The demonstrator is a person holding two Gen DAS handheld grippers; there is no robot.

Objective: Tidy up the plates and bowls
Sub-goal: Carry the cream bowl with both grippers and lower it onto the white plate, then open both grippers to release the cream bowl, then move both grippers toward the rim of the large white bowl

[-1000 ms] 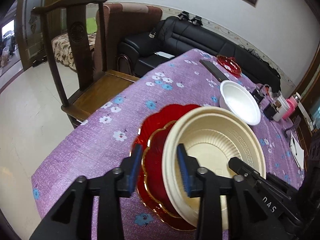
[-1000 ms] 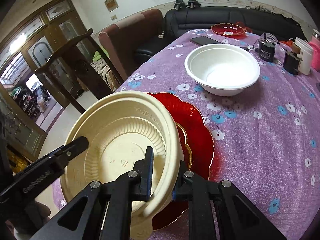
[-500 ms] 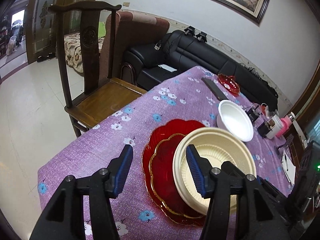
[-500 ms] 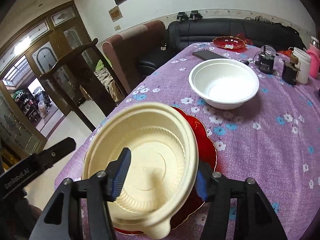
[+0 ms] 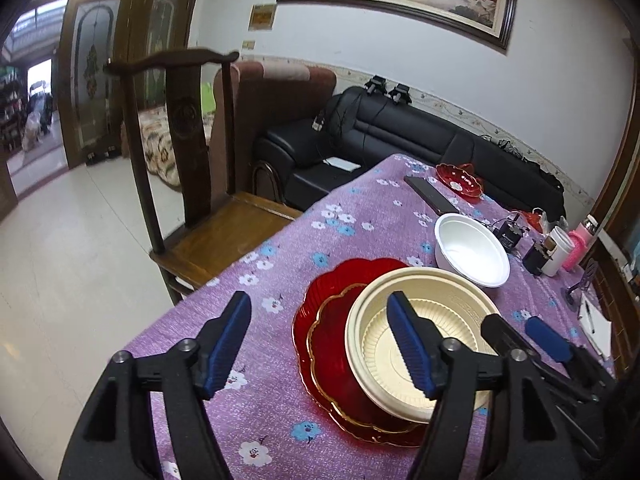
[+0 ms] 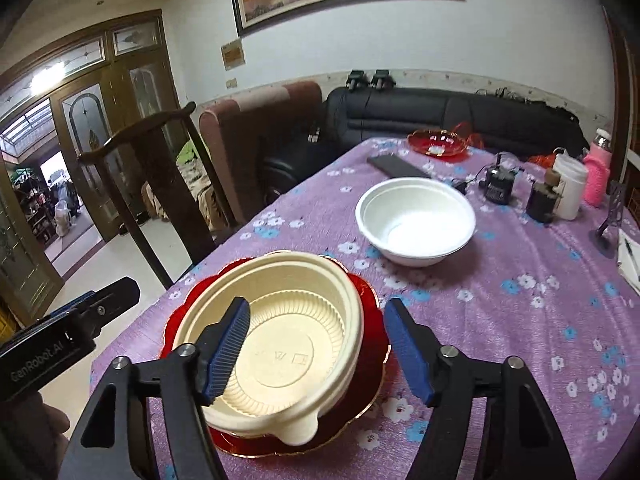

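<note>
1. A cream ribbed bowl (image 6: 276, 344) is seen resting inside a stack of red scalloped plates (image 5: 332, 344) at the near end of a worktop (image 6: 520, 320) covered in a purple flowered cloth.
2. The right tongs (image 6: 316, 350) are held spread wide and grasp nothing; the near rim of the cream bowl lies between their blue pads, apparently below them.
3. The left tongs (image 5: 320, 344) are likewise spread and empty, positioned above the near left edge of the red plates.
4. A white bowl (image 6: 416, 222) stands alone on the cloth, apart from the stack, straight ahead of the right tongs and a little to their right.
5. The white bowl is judged the next item to be nested. It is round, so no long axis matters; the right tongs are judged nearer, with an open path forward over the cloth.
</note>
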